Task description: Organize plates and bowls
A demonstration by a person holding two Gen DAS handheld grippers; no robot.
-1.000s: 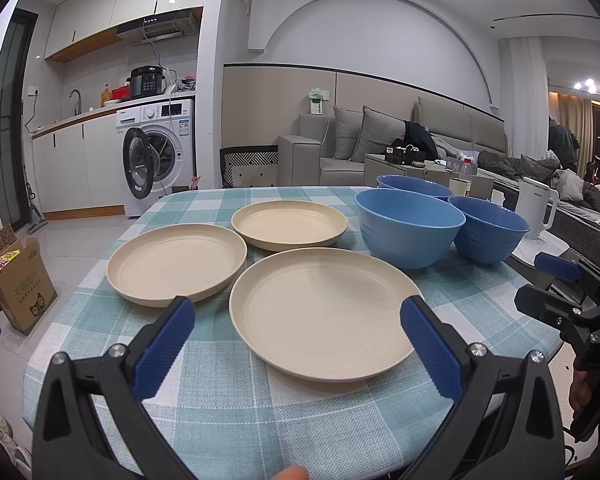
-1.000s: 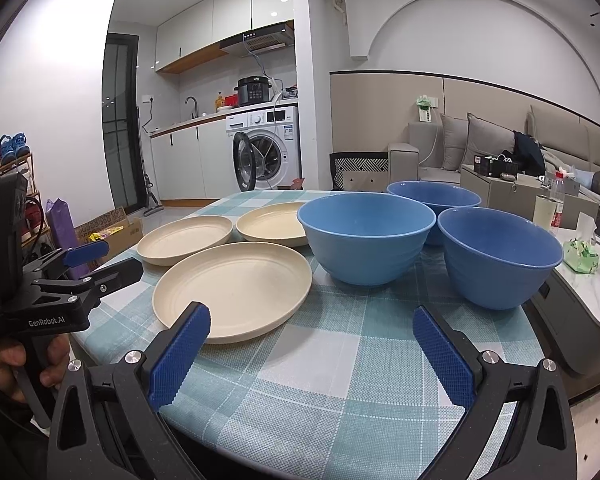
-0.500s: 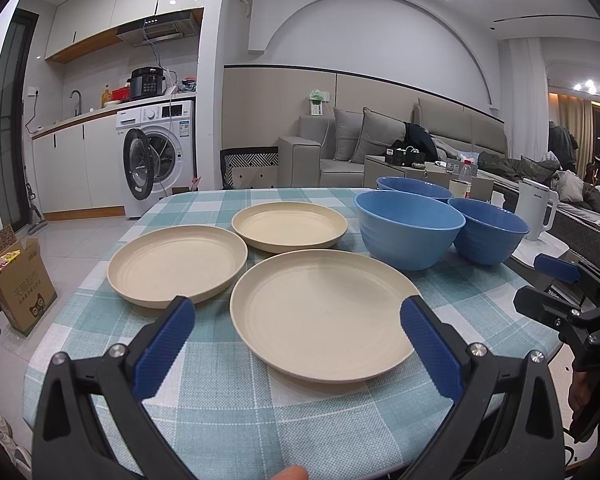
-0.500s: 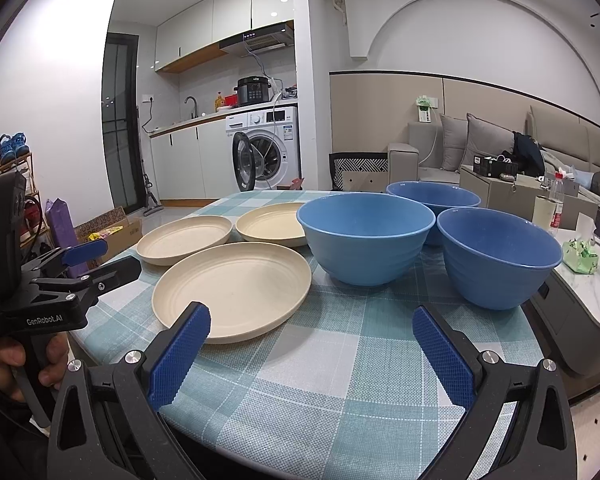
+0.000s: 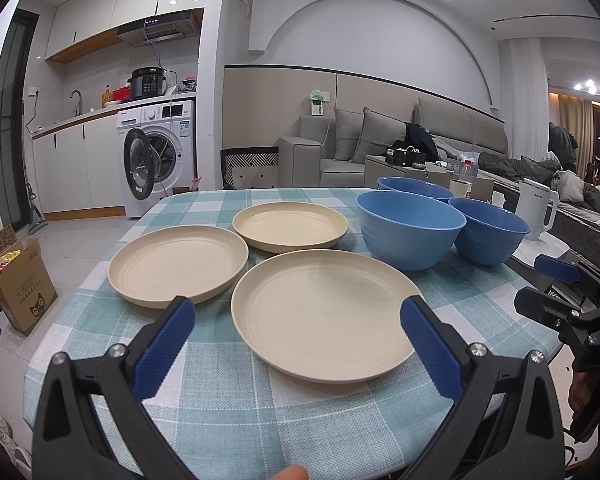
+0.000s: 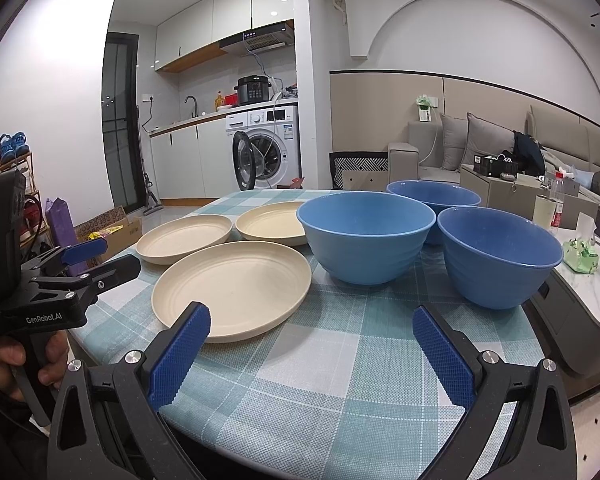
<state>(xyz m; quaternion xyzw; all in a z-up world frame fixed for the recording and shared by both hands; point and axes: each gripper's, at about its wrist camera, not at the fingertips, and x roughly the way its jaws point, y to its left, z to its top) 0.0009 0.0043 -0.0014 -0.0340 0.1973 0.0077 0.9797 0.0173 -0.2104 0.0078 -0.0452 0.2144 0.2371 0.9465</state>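
Nothing has moved since the earlier frames. Left gripper (image 5: 296,322) and right gripper (image 6: 310,332), jaws apart, hover at the table's (image 5: 228,412) near edge; three plates (image 5: 324,314) left, three bowls (image 6: 366,236) right.

Matt cream plates (image 5: 324,312), smooth blue bowls (image 6: 366,236), woven checked tablecloth (image 6: 340,380).
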